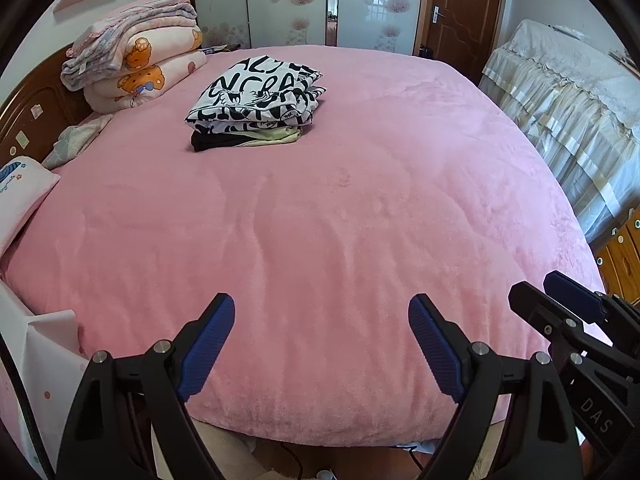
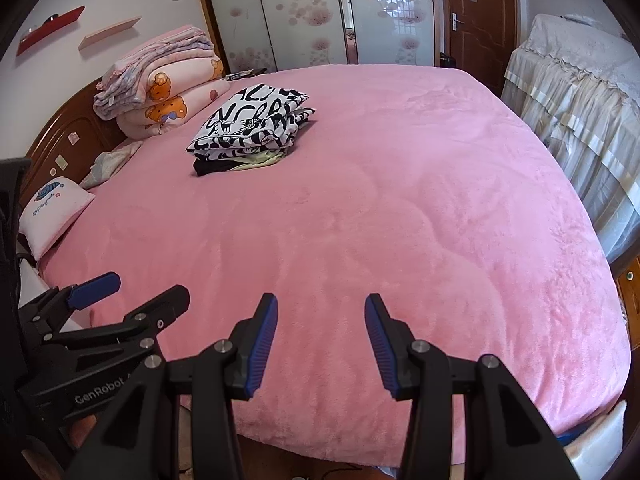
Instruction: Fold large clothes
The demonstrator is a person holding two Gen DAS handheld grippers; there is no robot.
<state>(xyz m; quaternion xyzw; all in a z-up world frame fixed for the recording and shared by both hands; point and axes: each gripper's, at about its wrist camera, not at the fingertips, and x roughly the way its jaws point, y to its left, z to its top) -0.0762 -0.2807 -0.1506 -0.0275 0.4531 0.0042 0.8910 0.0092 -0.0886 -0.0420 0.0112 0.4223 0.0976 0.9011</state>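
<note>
Two hand-held grippers hang side by side over the near edge of a bed (image 1: 360,220) covered in pink plush, both tilted downward and both empty. Left hand-held gripper (image 1: 321,344) stands released, its blue pads far apart with only the pink cover showing between them; in the right wrist view it appears low at the left (image 2: 132,290). Right hand-held gripper (image 2: 321,346) is also released, its jaws narrower than the left one's and nothing between the pads; from the left wrist view it shows at the lower right (image 1: 556,300), just beside the left one. Well ahead of both hand-held grippers, and a little to their left, lies the stack of folded clothes (image 1: 256,104): a black-and-white lettered garment on top, a pale yellow piece and a black piece beneath it, all resting on the bed and apart from either tool. Farther ahead and further left, against the wooden headboard (image 1: 32,112), sits a pile of folded quilts (image 1: 136,60) printed with cartoon bears. Close on the left of the hand-held grippers lies a white pillow (image 2: 56,212). Beyond the bed stand sliding doors (image 1: 288,0) with a flower pattern, and off to the right a piece of furniture under a pale lace cover (image 1: 560,100).
</note>
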